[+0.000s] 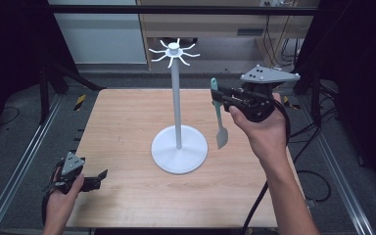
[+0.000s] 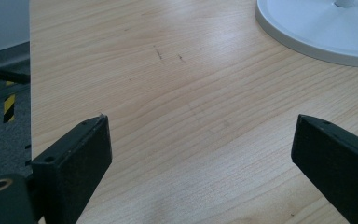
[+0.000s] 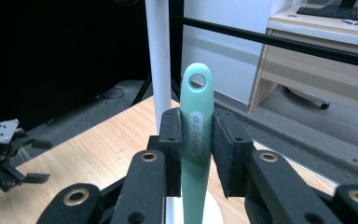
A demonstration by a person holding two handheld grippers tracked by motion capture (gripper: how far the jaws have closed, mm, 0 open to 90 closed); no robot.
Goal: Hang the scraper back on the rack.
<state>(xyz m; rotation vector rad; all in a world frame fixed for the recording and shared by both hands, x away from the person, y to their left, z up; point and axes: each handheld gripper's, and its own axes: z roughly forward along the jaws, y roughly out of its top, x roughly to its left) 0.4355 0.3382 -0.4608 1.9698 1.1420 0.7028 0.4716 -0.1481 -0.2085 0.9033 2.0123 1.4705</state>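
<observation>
Right gripper (image 1: pixel 223 98) clamps green spatula (image 1: pixel 218 117) by handle, raised above table (image 1: pixel 127 112), blade down, just right of white stand (image 1: pixel 178 142) pole. Left gripper (image 1: pixel 95 180) jaws wide apart, near table front-left corner.

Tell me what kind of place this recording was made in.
Probably a lab or office data-collection rig: a wooden table inside a dark metal frame, cables on the floor behind, and a desk with a keyboard.
</observation>
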